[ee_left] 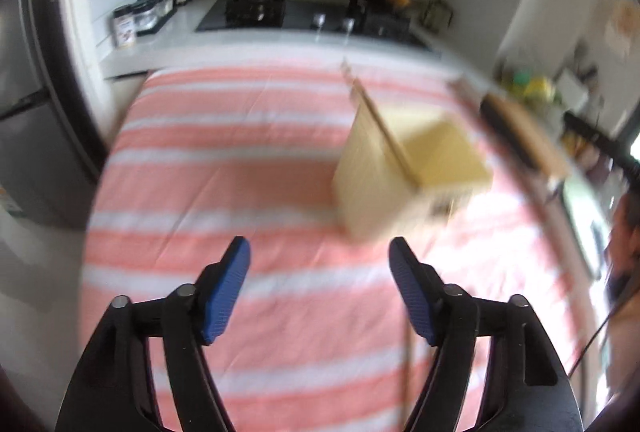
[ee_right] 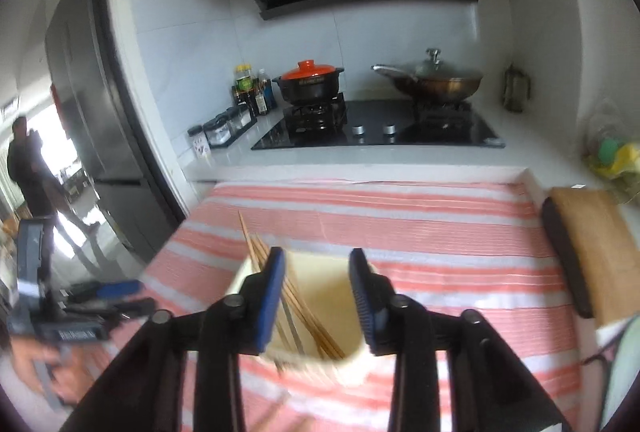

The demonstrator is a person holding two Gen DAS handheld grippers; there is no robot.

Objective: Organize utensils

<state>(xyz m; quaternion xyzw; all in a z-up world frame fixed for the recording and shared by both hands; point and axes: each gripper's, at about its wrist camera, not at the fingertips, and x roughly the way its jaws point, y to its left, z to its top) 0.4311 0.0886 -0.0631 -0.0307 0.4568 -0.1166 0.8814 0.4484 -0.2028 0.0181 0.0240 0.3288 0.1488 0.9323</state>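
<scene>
Chopsticks lean toward 11 o'clock inside the cream holder on the striped table. Right hand-held gripper hangs released over it, seemingly untouching; left hand-held gripper gapes empty at 7 o'clock.

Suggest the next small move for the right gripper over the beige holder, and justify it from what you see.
Probably lower the right gripper toward loose utensils on the striped cloth. Its jaws stand open and empty over the beige holder, where chopsticks already lean; the left gripper is open and empty too.
</scene>
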